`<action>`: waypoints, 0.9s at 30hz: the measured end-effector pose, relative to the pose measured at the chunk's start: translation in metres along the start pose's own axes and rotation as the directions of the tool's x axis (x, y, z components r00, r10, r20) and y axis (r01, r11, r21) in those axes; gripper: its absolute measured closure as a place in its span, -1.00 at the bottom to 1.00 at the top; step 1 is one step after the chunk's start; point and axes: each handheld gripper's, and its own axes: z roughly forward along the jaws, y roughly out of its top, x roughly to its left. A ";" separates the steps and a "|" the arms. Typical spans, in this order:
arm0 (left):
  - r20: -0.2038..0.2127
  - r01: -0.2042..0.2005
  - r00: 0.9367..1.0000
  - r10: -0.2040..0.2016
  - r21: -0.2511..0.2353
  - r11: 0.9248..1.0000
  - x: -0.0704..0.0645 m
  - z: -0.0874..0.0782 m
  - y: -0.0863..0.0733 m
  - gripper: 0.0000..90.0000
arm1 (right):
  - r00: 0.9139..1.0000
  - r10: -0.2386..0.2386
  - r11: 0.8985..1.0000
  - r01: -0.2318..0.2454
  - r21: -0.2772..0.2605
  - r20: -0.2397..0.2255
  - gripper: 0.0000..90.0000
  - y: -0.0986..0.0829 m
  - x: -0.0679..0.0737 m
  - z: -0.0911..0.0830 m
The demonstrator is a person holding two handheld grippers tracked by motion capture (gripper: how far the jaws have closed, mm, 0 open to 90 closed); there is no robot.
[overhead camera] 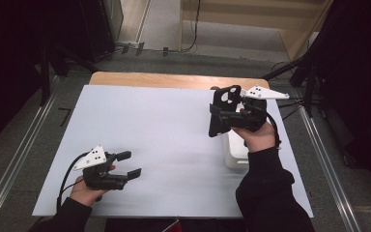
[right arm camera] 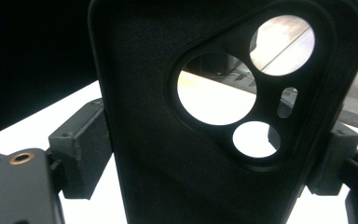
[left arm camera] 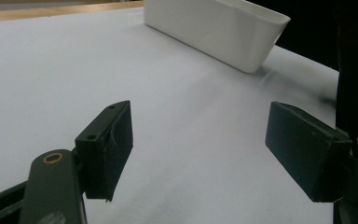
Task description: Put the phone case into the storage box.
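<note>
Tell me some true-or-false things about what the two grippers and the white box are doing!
1. The right gripper holds a black phone case between its jaws. True.
2. The left gripper holds the white box. False: its jaws stand open with nothing between them, and the box sits apart from it on the table.
3. The case has round holes through it. True: the table and floor show through the holes.
4. The case lies flat on the table. False: it is held up in the air above the table.
5. The box is black. False: it is white.
</note>
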 end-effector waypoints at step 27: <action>0.002 0.002 1.000 -0.002 -0.004 1.000 0.001 0.001 0.001 -0.49 | 0.988 0.041 0.999 -0.037 -0.030 0.147 -0.67 -0.001 -0.036 -0.024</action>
